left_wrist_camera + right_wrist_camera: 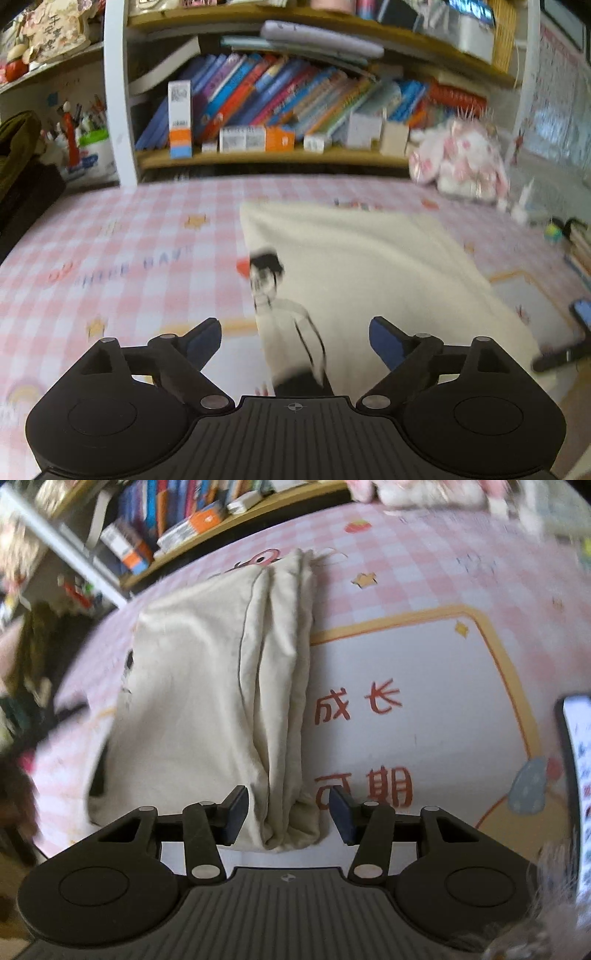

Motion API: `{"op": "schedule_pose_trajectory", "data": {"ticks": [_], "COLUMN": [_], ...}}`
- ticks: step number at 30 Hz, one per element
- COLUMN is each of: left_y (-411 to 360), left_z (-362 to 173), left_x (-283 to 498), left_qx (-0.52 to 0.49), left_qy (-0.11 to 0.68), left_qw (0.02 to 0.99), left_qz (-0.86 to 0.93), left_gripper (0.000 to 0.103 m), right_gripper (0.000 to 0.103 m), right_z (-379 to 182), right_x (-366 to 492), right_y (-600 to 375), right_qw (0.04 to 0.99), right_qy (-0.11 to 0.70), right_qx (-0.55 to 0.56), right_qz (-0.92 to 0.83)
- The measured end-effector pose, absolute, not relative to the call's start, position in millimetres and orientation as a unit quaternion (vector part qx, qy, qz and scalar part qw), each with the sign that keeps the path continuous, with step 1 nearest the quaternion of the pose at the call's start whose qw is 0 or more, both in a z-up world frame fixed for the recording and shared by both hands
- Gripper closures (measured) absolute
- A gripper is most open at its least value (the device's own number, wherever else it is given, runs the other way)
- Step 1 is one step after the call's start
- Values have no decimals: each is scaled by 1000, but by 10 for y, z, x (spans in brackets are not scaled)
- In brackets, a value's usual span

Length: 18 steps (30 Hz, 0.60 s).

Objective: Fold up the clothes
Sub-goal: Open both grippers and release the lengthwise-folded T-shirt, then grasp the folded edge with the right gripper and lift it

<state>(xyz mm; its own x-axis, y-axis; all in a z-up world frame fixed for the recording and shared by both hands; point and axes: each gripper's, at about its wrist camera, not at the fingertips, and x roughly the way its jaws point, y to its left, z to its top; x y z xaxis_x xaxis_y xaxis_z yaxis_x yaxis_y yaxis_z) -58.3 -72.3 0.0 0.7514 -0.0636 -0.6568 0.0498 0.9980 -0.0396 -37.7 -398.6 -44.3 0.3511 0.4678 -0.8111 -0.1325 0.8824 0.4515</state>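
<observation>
A cream garment [354, 266] with a black cartoon print lies folded into a long rectangle on the pink checked table cover [122, 258]. My left gripper [295, 341] is open above its near left edge, with the printed edge between the fingers and nothing held. In the right wrist view the garment [207, 686] shows stacked folds along its right side. My right gripper [284, 812] is open, and the near right corner of the folds lies between its blue pads [236, 812]; the pads stand apart from the cloth.
A bookshelf [266, 155] with books and boxes runs along the back edge. A pink and white plush toy [461, 158] sits at the back right. A phone [580, 786] lies at the right. Dark items [22, 177] stand at the far left.
</observation>
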Motion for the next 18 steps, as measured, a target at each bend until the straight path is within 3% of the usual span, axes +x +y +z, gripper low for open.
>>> {"op": "schedule_pose_trajectory", "data": {"ticks": [5,10,18], "left_y": [-927,-1196,-1519], "left_z": [-93,-127,-153], "left_x": [-811,-970,-1177], "left_qx": [12,65,154], "left_qy": [377,382,363], "left_qw": [926,921,916], "left_qz": [-23,-35,-77], "left_gripper": [13,13,14], "right_gripper": [65,65,81], "right_z": [-458,-471,-520], "right_x": [-341,-309,-305], "right_y": [-4094,-4084,-3985], "right_qw": [792,787,783], "right_qy": [543,546,547], "right_qx": [193,185,160], "right_qz": [200,221,248]}}
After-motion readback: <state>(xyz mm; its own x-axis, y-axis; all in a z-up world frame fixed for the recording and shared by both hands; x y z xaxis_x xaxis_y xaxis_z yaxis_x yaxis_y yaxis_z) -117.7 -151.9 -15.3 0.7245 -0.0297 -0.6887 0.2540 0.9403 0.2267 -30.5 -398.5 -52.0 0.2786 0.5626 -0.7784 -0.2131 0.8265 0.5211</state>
